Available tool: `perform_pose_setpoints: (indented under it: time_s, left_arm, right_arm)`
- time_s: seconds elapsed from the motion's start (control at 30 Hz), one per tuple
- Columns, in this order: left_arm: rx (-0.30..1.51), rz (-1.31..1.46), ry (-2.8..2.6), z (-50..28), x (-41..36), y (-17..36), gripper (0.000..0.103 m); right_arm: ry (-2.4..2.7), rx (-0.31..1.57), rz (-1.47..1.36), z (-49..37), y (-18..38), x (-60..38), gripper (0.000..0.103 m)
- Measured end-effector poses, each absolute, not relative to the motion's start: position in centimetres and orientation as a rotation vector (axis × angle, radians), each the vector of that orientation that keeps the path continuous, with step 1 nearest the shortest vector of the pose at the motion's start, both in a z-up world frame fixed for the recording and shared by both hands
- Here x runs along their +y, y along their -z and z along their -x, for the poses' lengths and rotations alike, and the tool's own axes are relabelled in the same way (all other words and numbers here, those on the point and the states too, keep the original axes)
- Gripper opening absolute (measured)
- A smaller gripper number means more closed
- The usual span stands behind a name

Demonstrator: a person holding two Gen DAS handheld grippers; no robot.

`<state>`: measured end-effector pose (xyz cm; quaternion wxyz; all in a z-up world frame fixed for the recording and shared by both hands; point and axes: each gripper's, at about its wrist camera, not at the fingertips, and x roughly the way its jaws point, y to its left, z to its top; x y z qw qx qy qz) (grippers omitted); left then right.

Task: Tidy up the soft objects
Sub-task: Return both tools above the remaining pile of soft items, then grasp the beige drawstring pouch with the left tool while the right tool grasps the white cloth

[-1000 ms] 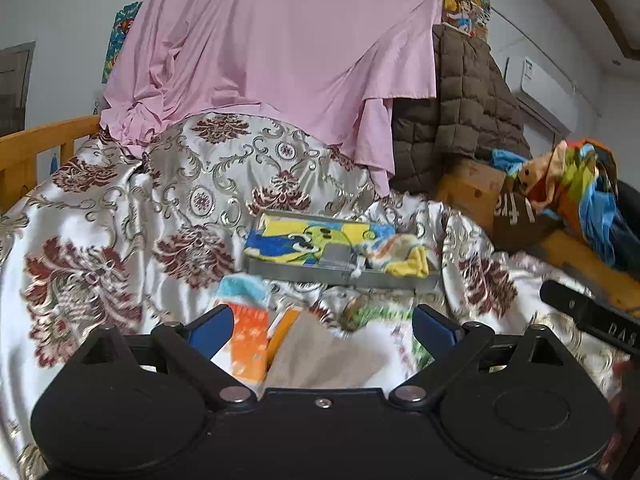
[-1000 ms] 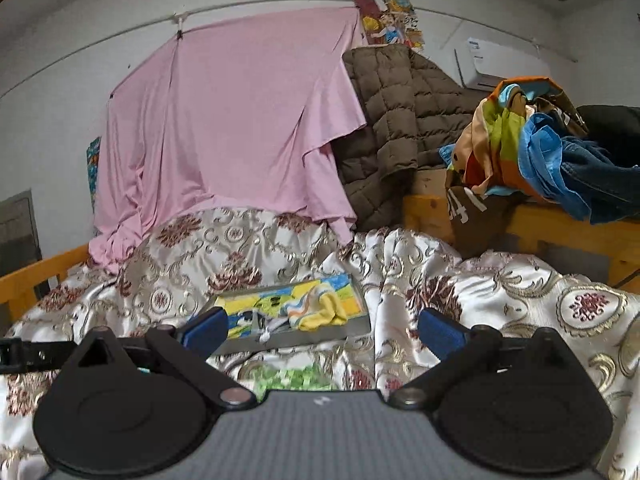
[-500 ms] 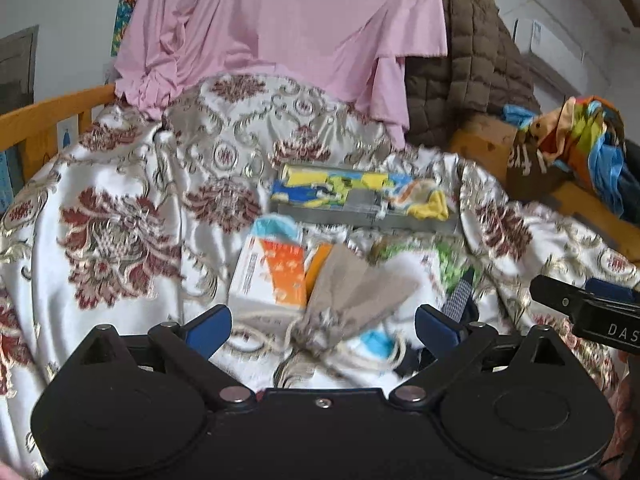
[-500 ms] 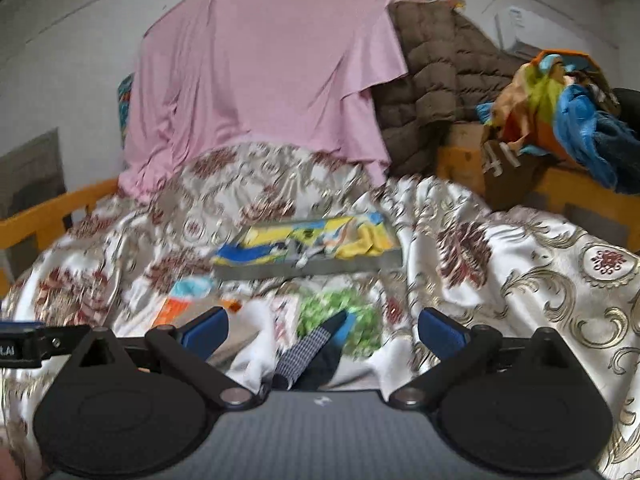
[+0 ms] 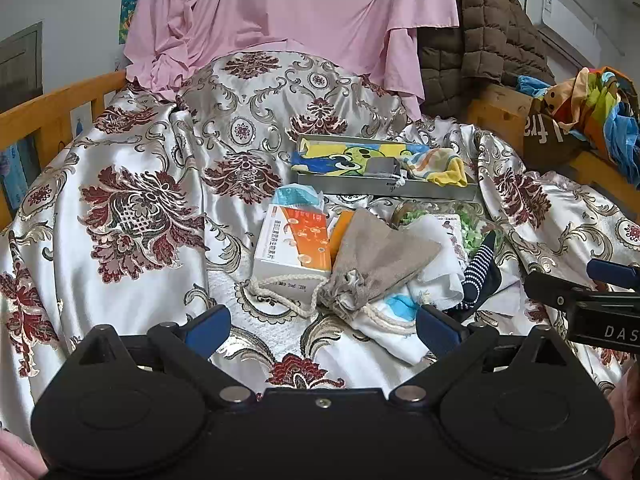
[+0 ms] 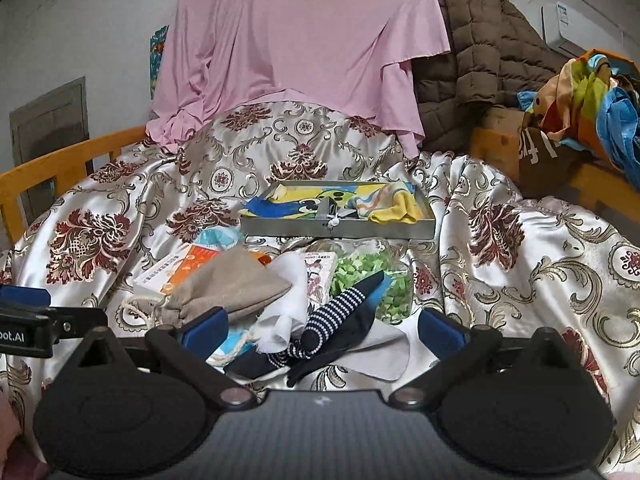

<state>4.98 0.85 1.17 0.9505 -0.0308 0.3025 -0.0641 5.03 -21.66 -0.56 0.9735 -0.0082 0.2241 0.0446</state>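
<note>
A grey drawstring pouch [image 5: 376, 264] lies on a pile on the bed, over an orange and white box [image 5: 292, 244] and white cloth [image 5: 436, 268]. A navy striped sock [image 6: 340, 316] lies beside it, next to a green-patterned item [image 6: 372, 280]. A grey metal tray [image 6: 340, 232] farther back holds a cartoon cloth [image 5: 344, 158] and a yellow cloth [image 5: 444, 170]. My left gripper [image 5: 322, 326] is open just in front of the pouch. My right gripper [image 6: 324, 330] is open over the sock.
A silver floral bedspread [image 5: 140, 208] covers the bed. Orange wooden rails [image 5: 60, 104] stand at the left. A pink sheet [image 5: 288, 12] and brown quilted jacket [image 6: 472, 68] hang behind. Colourful clothes [image 6: 588, 100] are heaped at the right.
Both grippers have tilted down and moved in toward the pile, so the pouch, box and sock now show fully between the open fingers. Nothing was taken hold of.
</note>
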Motion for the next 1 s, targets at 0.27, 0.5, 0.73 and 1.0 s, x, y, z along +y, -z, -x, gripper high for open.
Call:
perform_pose_setpoints:
  time_s: [0.27,0.5,0.73,1.0]
  left_arm:
    - [0.649,0.044,0.093,-5.3,0.7,-1.0,0.099]
    - [0.681,0.045,0.05,-5.7,0.9,-0.6,0.099]
    - [0.688,0.05,0.034,-6.3,1.0,-0.5,0.1]
    - [0.698,0.036,0.032,-8.3,1.2,-0.3,0.1]
  right_arm:
    - [-0.108,0.481,0.029,-5.4,0.8,-21.4,0.103]
    - [-0.153,0.514,0.058,-5.8,1.3,-20.6,0.103]
    - [-0.195,0.558,0.064,-6.6,1.8,-19.9,0.103]
    - [-0.248,0.6,0.083,-8.4,2.5,-19.0,0.103]
